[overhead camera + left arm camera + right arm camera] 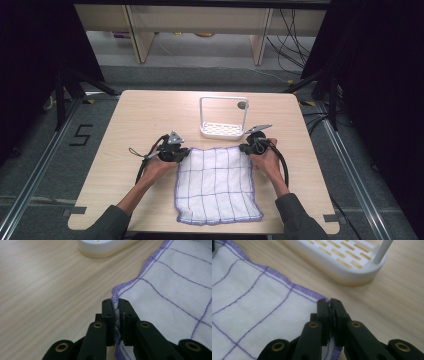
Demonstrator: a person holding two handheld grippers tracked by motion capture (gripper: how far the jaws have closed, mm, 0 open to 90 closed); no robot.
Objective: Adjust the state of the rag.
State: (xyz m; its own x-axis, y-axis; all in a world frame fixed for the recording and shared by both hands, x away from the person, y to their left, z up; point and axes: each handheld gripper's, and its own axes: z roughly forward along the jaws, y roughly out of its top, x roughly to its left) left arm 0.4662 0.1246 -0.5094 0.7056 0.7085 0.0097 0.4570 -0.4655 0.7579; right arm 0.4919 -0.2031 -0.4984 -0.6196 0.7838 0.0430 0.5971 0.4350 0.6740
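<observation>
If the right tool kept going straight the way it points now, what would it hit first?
Most likely the white rack. The right tool, shut on the cloth at its far right corner, points across a strip of bare table toward the rack's base, though depth is hard to judge.

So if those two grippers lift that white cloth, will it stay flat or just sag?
The cloth looks thin and soft, so it would probably sag between the left gripper and right gripper. It likely weighs little. Its wavy purple hem suggests it crumples easily.
</observation>
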